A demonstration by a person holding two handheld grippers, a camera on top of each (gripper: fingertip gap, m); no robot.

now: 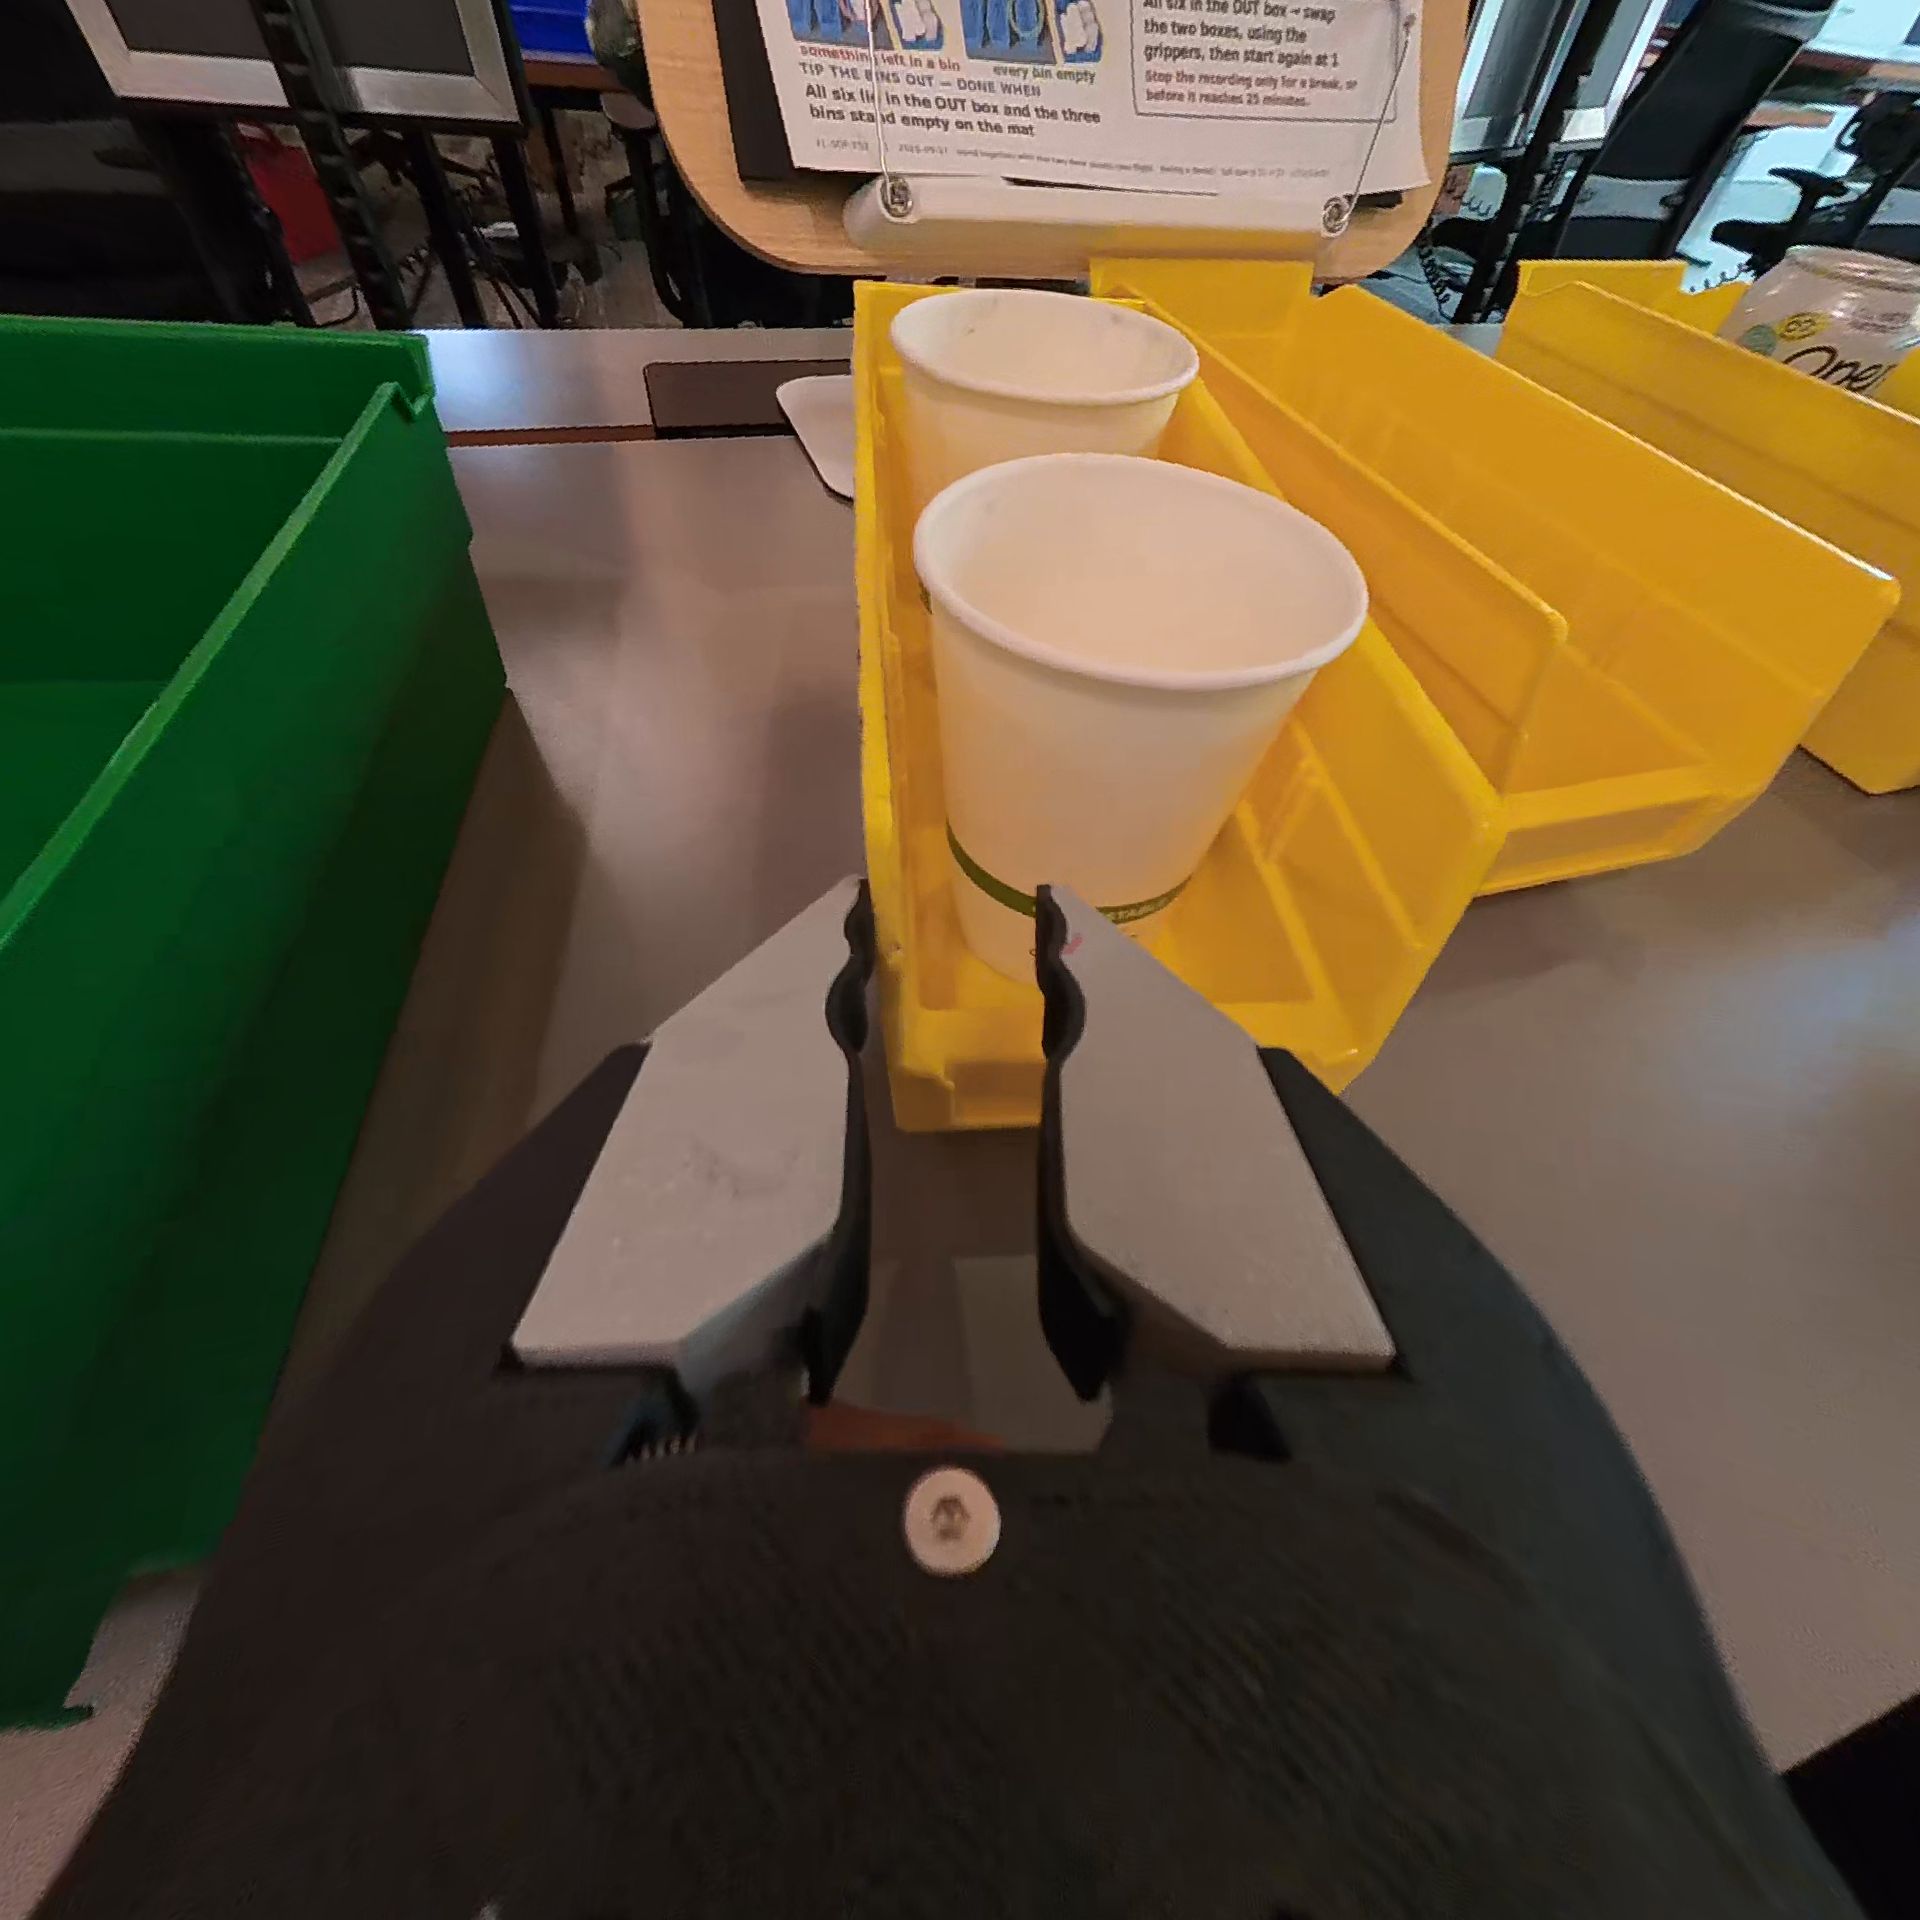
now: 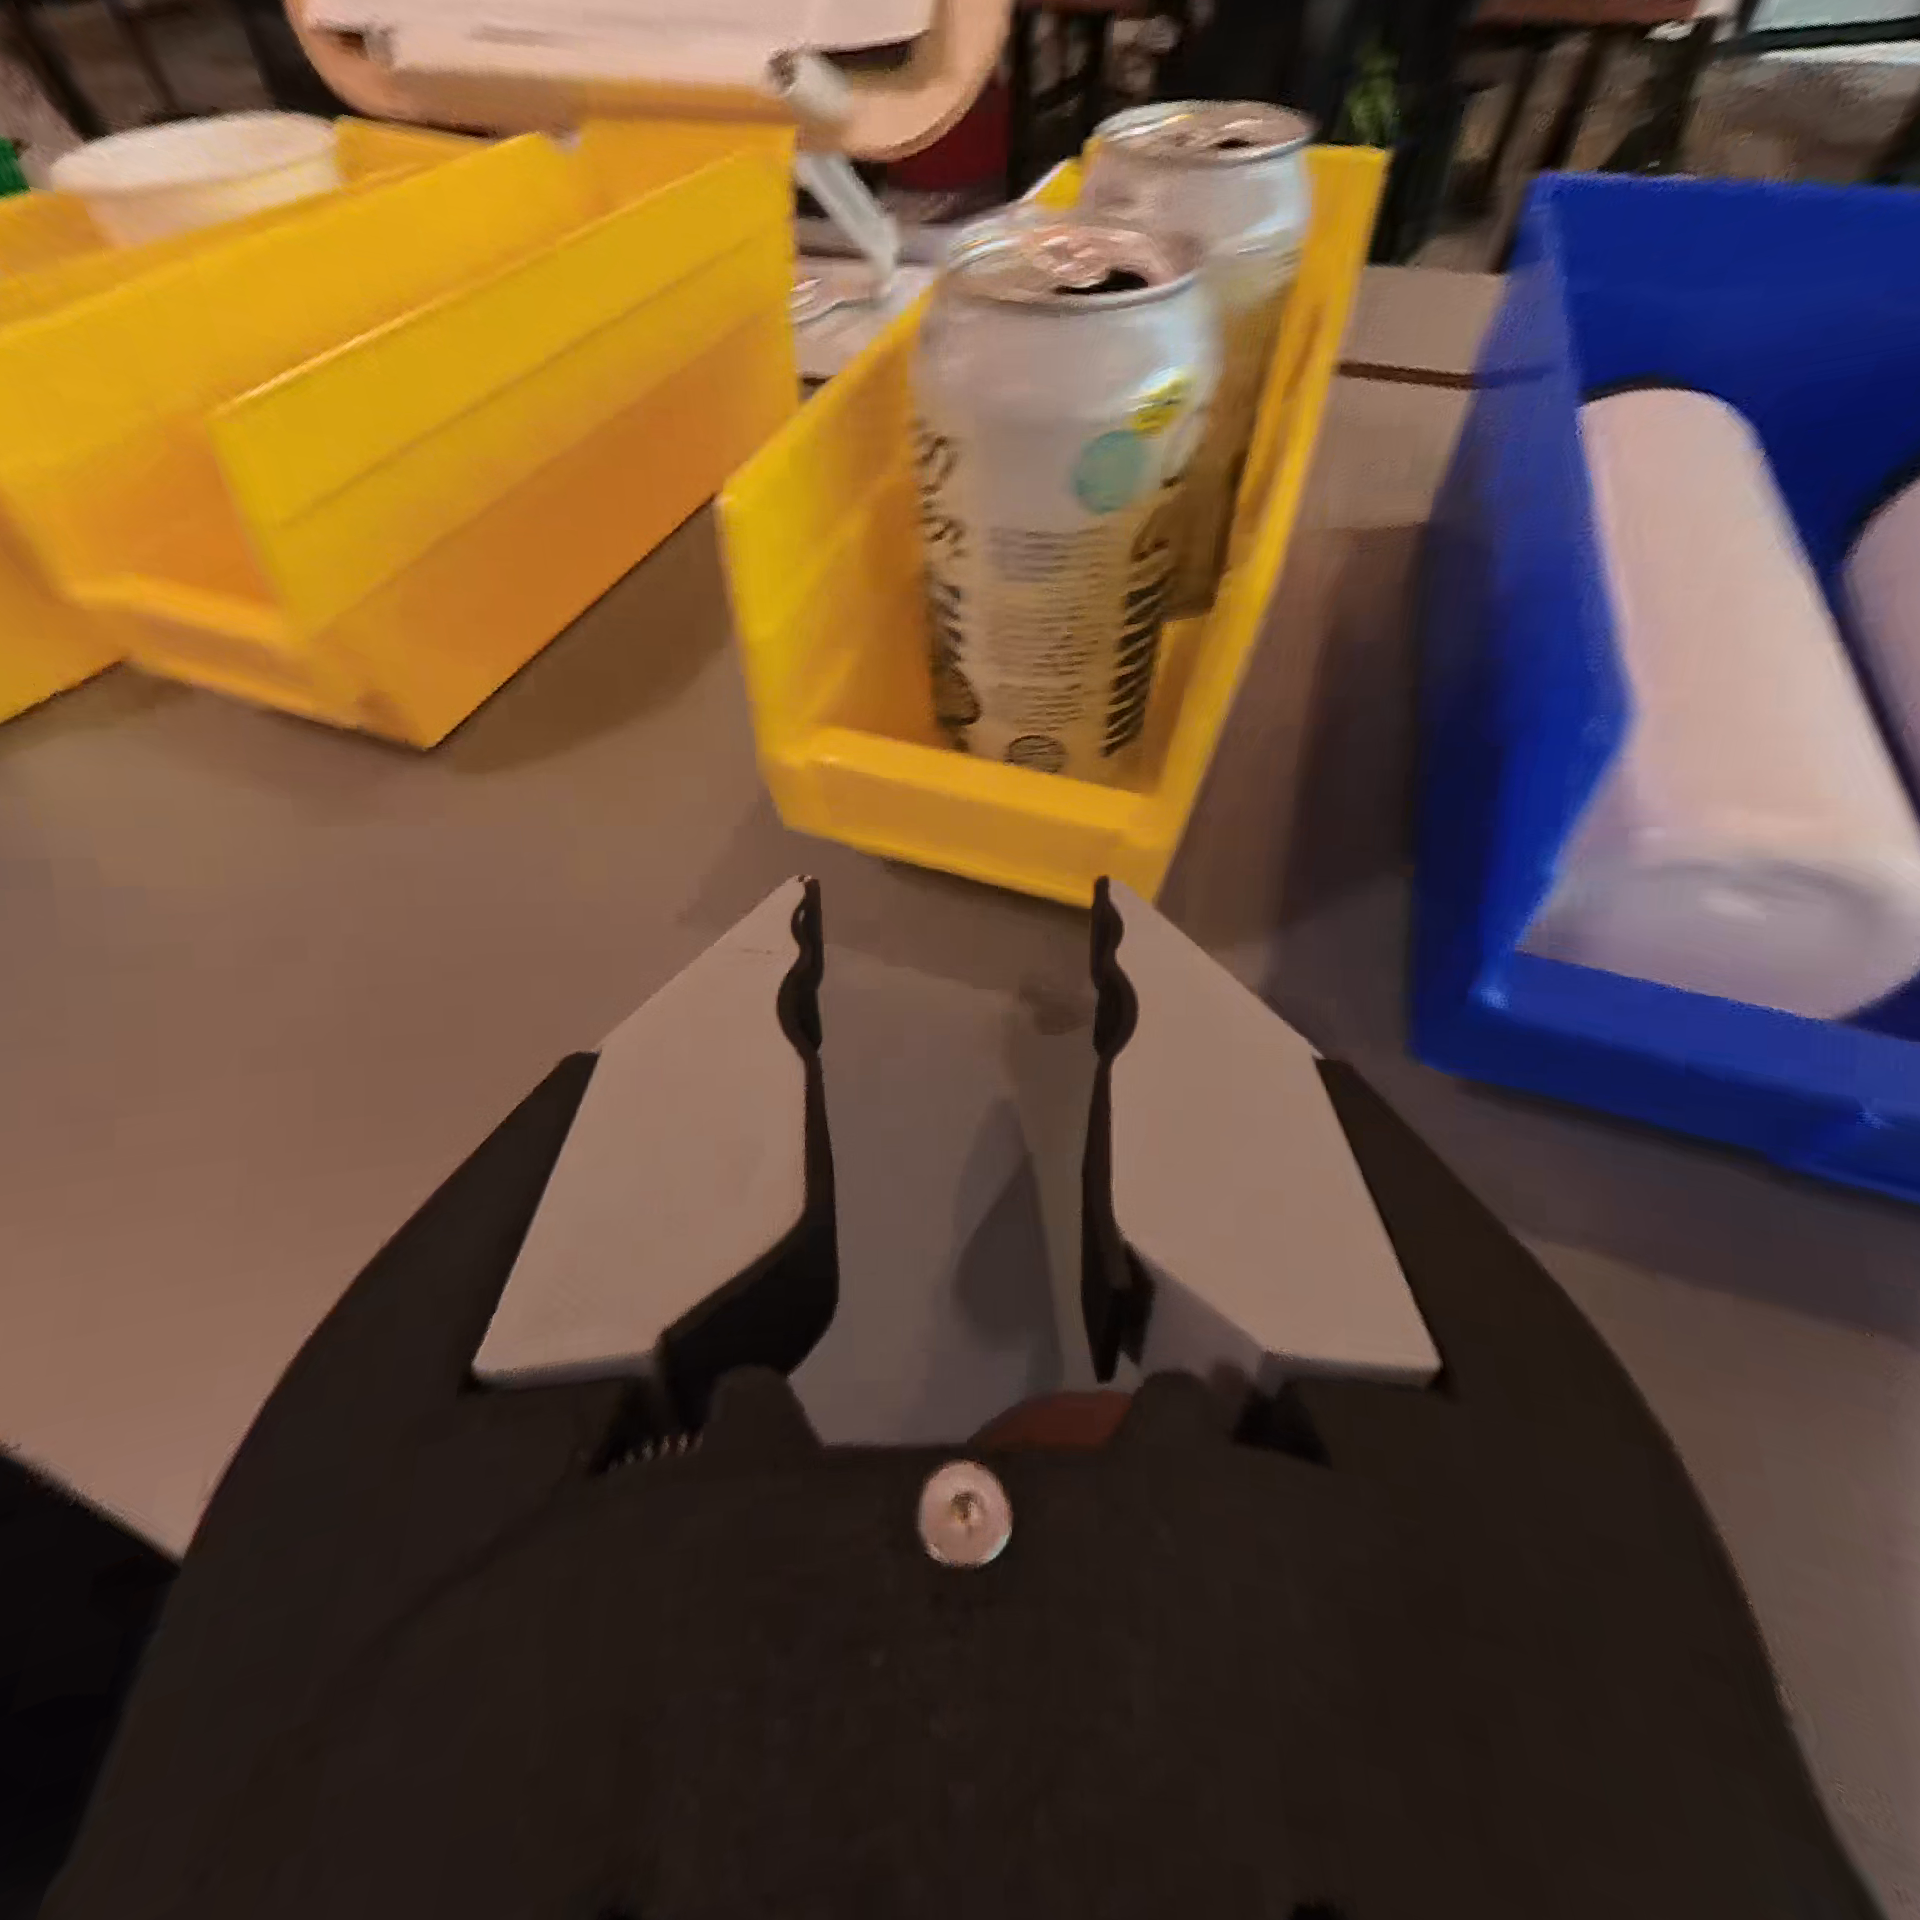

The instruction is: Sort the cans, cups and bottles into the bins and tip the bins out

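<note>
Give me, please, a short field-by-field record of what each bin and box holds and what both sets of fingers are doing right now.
left yellow bin: two white paper cups, upright
middle yellow bin: nothing visible inside
right yellow bin: two cans, upright
blue box: two pale bottles, lying down
green box: nothing visible inside
left gripper: fingers open, holding nothing, at the cup bin's near end
right gripper: fingers open, holding nothing, just short of the can bin

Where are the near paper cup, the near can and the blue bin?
near paper cup (image 1: 1101, 727), left wrist view, front wall.
near can (image 2: 1049, 520), right wrist view, printed side.
blue bin (image 2: 1507, 623), right wrist view, left outer wall.
</note>
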